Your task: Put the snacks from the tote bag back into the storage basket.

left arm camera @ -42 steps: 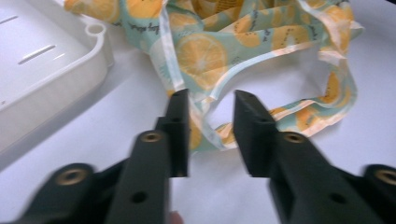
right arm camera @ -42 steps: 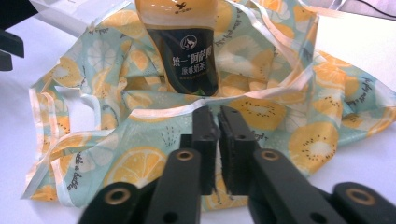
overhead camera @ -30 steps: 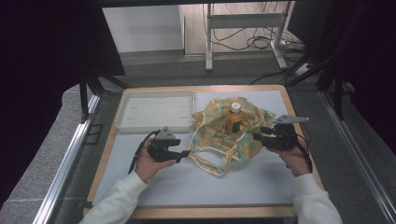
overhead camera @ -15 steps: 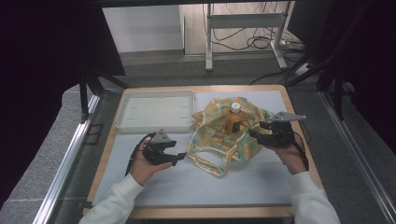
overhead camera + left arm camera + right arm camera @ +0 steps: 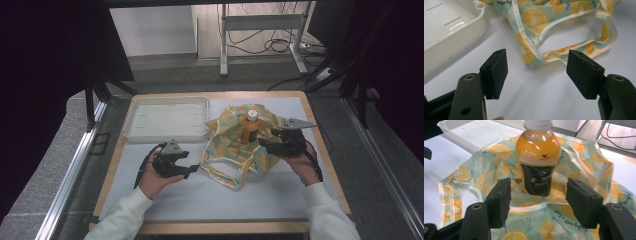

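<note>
An orange drink bottle [image 5: 250, 128] [image 5: 537, 157] with a white cap stands upright on a crumpled lemon-print cloth bag [image 5: 231, 152] [image 5: 534, 20] [image 5: 486, 170]. My right gripper [image 5: 262, 142] [image 5: 539, 192] points at the bottle's dark label from the right. Its jaws have just been opening, with nothing pressed between them; the bottle stands just beyond the pads. My left gripper [image 5: 192, 170] [image 5: 536, 63] hovers over the white mat left of the bag's looped handle. Its jaws have also just been opening and are empty.
A shallow white tray [image 5: 167, 136] [image 5: 454, 37] [image 5: 461, 130] lies at the back left, close to the bag. A white mat [image 5: 215, 197] covers the wooden table. Metal rails run along both sides, and cables lie on the floor beyond.
The right gripper has edged left toward the bottle. The left gripper's tips have drawn back a little from the bag's hem.
</note>
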Demonstrator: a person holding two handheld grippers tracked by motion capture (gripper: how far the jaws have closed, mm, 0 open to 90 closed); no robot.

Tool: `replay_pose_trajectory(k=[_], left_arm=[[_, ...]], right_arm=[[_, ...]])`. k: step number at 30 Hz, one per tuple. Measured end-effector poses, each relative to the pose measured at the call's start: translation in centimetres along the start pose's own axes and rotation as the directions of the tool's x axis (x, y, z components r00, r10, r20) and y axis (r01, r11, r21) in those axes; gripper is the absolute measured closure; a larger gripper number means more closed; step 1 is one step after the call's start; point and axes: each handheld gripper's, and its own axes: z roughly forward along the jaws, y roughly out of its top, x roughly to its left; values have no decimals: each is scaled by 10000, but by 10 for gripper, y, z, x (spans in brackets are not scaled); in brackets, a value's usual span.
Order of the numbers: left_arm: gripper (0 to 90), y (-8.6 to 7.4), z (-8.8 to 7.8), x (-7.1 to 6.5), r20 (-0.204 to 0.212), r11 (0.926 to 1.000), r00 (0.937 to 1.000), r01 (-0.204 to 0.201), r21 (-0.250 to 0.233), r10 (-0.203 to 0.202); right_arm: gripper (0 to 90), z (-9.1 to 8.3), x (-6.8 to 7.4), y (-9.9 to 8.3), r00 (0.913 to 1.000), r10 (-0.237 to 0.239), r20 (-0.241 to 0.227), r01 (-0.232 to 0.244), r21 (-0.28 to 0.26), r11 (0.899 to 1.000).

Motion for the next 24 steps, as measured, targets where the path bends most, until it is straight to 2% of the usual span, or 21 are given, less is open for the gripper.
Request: replay_pose_trajectory(k=[4,10,21,24], left_arm=[[338,-4,-1,2,9,10000,10000,67,56,-68],[340,-7,1,3,47,9999,9999,119,121,-119],[353,-8,1,3,90,9999,9999,58,99,-59],[355,-8,1,3,107,9999,9999,44,94,-45]], right_arm=[[354,5,2,3,9998,-155,92,154,129,9998],[305,12,1,12,9996,-100,266,94,202,9998],[231,44,2,37,9982,-365,467,322,906,9954],[220,52,1,39,9983,-299,493,248,1011,9946]])
